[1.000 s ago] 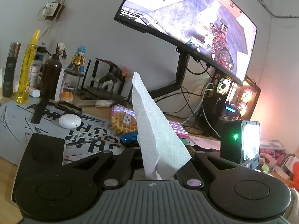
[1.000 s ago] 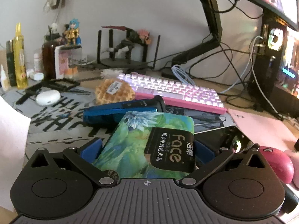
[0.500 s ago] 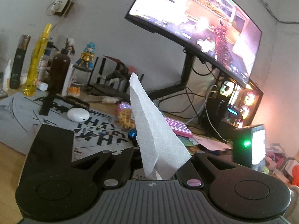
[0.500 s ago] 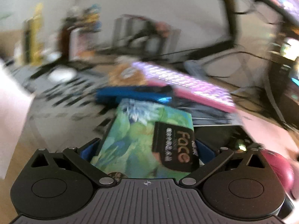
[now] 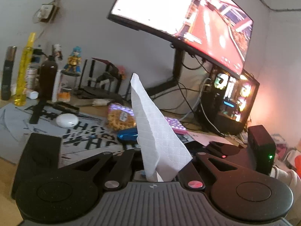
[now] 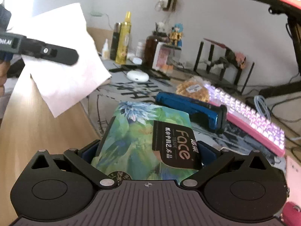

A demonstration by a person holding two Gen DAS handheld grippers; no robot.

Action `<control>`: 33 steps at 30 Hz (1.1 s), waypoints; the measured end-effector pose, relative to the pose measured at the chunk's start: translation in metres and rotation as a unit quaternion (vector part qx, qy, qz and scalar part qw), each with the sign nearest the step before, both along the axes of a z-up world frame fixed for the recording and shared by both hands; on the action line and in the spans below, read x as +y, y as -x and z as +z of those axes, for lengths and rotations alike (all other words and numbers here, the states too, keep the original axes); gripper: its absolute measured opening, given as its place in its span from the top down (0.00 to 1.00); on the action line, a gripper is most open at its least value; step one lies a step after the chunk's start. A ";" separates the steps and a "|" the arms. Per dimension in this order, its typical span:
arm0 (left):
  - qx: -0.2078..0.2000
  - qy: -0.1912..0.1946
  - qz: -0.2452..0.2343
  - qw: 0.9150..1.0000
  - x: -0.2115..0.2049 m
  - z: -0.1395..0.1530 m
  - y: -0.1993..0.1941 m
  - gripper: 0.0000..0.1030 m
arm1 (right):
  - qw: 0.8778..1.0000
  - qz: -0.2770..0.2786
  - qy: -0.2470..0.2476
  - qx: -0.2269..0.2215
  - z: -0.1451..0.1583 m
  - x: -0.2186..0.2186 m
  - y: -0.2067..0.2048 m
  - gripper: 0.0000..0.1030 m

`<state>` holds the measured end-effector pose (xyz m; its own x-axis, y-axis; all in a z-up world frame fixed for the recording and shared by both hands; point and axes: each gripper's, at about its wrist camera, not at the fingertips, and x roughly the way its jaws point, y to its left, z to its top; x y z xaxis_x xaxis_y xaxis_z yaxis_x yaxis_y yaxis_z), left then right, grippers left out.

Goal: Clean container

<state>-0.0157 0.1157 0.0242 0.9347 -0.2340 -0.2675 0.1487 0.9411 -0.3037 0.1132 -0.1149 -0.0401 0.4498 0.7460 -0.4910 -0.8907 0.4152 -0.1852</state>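
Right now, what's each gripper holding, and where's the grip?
Left gripper pinches a white tissue sheet by its lower end; the rest stands up. Right gripper clamps the green tissue pack across its sides at the near end.

The tissue pack reads "Face TISSUE" (with Chinese characters alongside); desk mat lettering is illegible.

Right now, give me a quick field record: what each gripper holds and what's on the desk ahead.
left gripper: shut on white embossed tissue sheet
right gripper: shut on green floral tissue pack
desk ahead: blue glossy case, pink keyboard, wrapped waffle, white oval case
container to clean: cannot tell which
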 end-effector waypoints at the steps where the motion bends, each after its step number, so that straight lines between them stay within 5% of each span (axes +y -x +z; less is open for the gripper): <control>1: 0.000 -0.004 -0.003 1.000 -0.005 0.001 -0.002 0.93 | 1.000 0.002 -0.001 0.002 0.000 -0.001 -0.001 0.00; 11: 0.005 -0.027 -0.011 1.000 -0.033 0.006 -0.015 0.93 | 1.000 0.016 0.011 0.016 0.013 -0.012 -0.004 0.00; 22: 0.012 -0.037 -0.029 0.999 -0.047 0.007 -0.029 0.93 | 0.998 -0.010 -0.040 0.037 0.028 -0.052 0.005 0.00; 25: 0.014 -0.043 -0.036 0.998 -0.052 0.006 -0.035 0.93 | 0.997 -0.008 -0.050 0.054 0.002 -0.054 0.002 0.00; 33: 0.021 -0.059 -0.056 0.996 -0.062 0.007 -0.049 0.93 | 0.997 -0.005 -0.039 0.073 0.000 -0.050 -0.006 0.00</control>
